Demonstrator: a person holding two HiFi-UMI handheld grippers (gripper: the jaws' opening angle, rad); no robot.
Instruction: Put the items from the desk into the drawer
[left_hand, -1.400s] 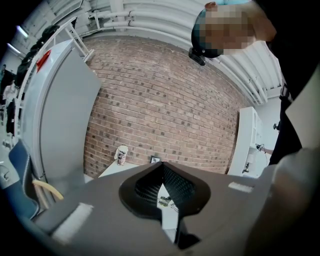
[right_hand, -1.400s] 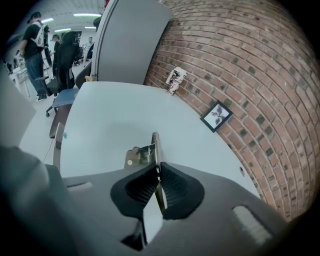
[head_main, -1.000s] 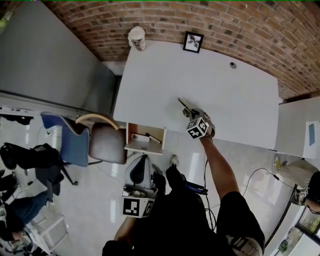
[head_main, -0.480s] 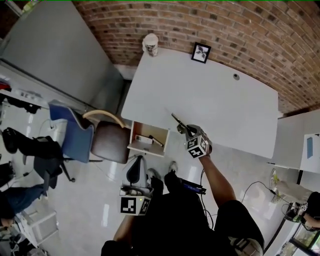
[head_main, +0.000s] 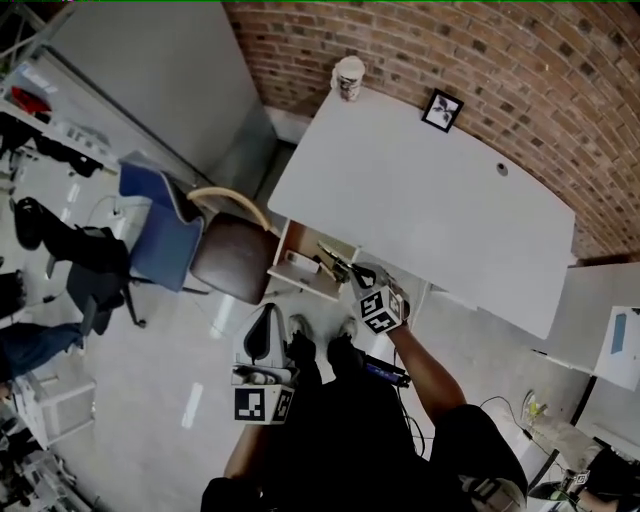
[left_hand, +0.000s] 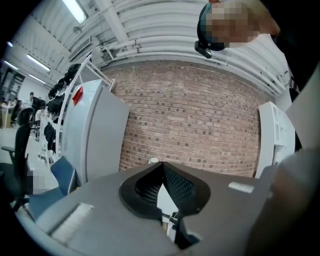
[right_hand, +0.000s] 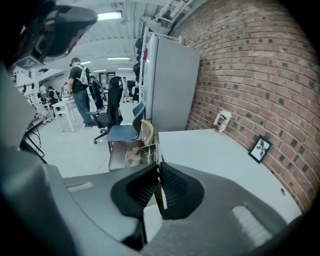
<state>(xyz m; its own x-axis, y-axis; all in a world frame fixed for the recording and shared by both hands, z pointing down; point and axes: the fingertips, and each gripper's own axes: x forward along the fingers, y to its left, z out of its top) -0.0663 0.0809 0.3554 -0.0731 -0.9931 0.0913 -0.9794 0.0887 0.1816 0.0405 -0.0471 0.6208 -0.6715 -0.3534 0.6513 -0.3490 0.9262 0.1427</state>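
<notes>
Pinched tight in the shut jaws of the right gripper (head_main: 350, 273): a thin dark stick (head_main: 331, 257). Sticking out past the tips, up and to the left in the head view, over the open drawer (head_main: 284, 243) under the near edge of the white surface (head_main: 420, 200). Down low by the person's body, the left gripper (left_hand: 161, 170), jaws closed together on nothing. Far back on the surface, a cup (head_main: 348, 77) and a small picture frame (head_main: 442, 110).

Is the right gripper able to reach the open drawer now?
Probably yes. The right gripper, shut on a thin dark item, hangs at the open drawer. Nothing stands between them, and the chair is off to one side.
</notes>
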